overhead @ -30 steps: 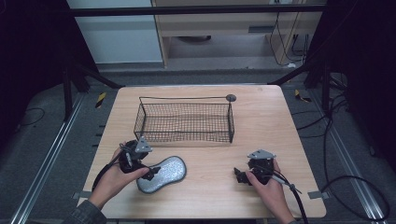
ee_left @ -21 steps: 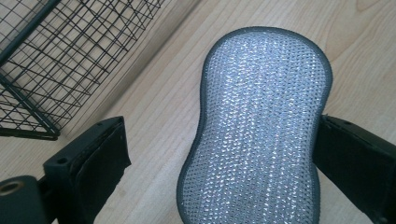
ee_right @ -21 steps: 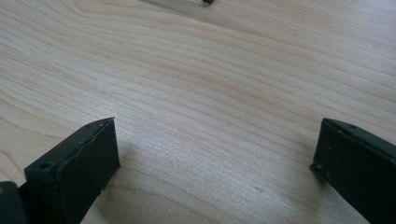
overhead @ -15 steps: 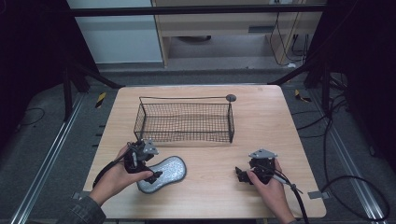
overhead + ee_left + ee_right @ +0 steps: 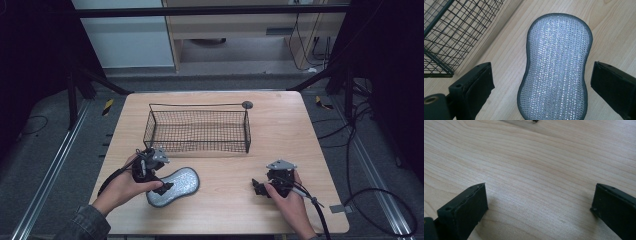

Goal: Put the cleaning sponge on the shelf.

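Silvery scrub sponge [image 5: 556, 67] lies flat on tabletop [image 5: 300, 130], 6 o'clock of wire basket [image 5: 197, 131]. Left gripper [image 5: 541, 82] straddles it wide open, empty; right gripper [image 5: 539, 207] open, empty. Thin pad could slip the pinch.

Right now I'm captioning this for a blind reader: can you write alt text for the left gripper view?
A silver, peanut-shaped sponge lies flat on a wooden table, between the open black jaws of the left tool, which do not touch it. The corner of a black wire basket stands at upper left.
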`<action>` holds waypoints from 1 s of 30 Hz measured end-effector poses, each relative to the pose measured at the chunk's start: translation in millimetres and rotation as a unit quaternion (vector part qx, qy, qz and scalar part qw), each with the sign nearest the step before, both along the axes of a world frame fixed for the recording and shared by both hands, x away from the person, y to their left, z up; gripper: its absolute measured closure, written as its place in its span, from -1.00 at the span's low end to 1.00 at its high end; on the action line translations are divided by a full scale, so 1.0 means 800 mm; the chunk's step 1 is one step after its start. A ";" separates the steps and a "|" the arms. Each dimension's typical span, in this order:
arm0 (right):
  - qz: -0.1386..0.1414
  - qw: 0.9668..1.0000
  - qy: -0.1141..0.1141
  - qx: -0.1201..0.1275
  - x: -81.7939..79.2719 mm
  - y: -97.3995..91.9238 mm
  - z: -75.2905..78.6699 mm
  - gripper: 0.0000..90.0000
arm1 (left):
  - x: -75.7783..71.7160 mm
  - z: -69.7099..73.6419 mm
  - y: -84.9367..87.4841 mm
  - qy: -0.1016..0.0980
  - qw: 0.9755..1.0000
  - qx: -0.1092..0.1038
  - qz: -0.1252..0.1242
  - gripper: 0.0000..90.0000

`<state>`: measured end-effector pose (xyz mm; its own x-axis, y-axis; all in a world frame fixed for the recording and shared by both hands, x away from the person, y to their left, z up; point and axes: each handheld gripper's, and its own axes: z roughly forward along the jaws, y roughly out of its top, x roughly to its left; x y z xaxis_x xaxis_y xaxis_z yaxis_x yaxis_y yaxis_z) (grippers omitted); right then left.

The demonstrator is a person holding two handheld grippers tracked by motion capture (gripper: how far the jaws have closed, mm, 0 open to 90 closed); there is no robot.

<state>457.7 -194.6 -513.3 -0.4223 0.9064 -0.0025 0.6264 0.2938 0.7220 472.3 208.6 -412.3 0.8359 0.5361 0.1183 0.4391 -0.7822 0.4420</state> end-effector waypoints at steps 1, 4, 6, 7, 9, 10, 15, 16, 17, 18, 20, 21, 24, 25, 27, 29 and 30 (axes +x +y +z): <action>0.000 1.000 0.000 0.000 0.000 0.000 0.000 -0.99 | -0.001 0.000 -0.002 0.001 1.000 0.005 -0.003 -0.92; 0.000 1.000 0.000 0.000 0.000 0.000 0.000 -0.99 | -0.001 -0.001 -0.004 0.005 1.000 0.008 -0.005 -0.92; 0.000 1.000 0.000 0.000 0.000 0.000 0.000 -0.99 | -0.001 -0.002 -0.007 0.008 1.000 0.015 -0.011 -0.92; 0.000 1.000 0.000 0.000 0.000 0.000 0.000 -0.99 | -0.001 -0.002 -0.008 0.009 1.000 0.015 -0.013 -0.92; 0.000 1.000 0.000 0.000 0.000 0.000 0.000 -0.99 | 0.000 -0.002 -0.012 0.021 1.000 0.008 -0.015 -0.91; 0.000 1.000 0.000 0.000 0.000 0.000 0.000 -0.99 | 0.000 -0.002 -0.012 0.021 1.000 0.008 -0.015 -0.91; 0.000 1.000 0.000 0.000 0.000 0.000 0.000 -0.99 | 0.002 -0.003 -0.017 0.023 0.999 0.017 -0.022 -0.92; 0.000 1.000 0.000 0.000 0.000 0.000 0.000 -0.99 | 0.002 -0.003 -0.017 0.023 0.999 0.017 -0.022 -0.92; 0.000 1.000 0.000 0.000 0.000 0.000 0.000 -0.99 | 0.003 -0.004 -0.017 0.025 0.999 0.019 -0.021 -0.92; 0.000 1.000 0.000 0.000 0.000 0.000 0.000 -0.99 | 0.004 -0.005 -0.017 0.027 0.999 0.019 -0.022 -0.92; 0.000 1.000 0.000 0.000 0.000 0.000 0.000 -0.99 | 0.005 -0.007 -0.017 0.032 0.999 0.021 -0.023 -0.92; 0.000 1.000 0.000 0.000 0.000 0.000 0.000 -0.99 | 0.006 -0.009 -0.017 0.037 0.999 0.022 -0.026 -0.92; 0.000 1.000 0.000 0.000 0.000 0.000 0.000 -0.99 | 0.007 -0.009 -0.019 0.038 0.998 0.030 -0.034 -0.91; 0.000 1.000 0.000 0.000 0.000 0.000 0.000 -0.99 | 0.007 -0.009 -0.020 0.038 0.998 0.031 -0.037 -0.91; 0.000 1.000 0.000 0.000 0.000 0.000 0.000 -0.99 | 0.006 -0.011 -0.024 0.043 0.998 0.031 -0.043 -0.91; 0.000 1.000 0.000 0.000 0.000 0.000 0.000 -0.99 | 0.007 -0.012 -0.025 0.042 0.997 0.033 -0.047 -0.91; 0.000 1.000 0.000 0.000 0.000 0.000 0.000 -0.99 | 0.007 -0.014 -0.027 0.044 0.997 0.035 -0.047 -0.92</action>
<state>457.7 -194.6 -513.3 -0.4222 0.9065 -0.0023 0.6266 0.2937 0.7219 478.3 187.3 -423.2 0.8910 0.4474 0.0767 0.3969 -0.8498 0.3470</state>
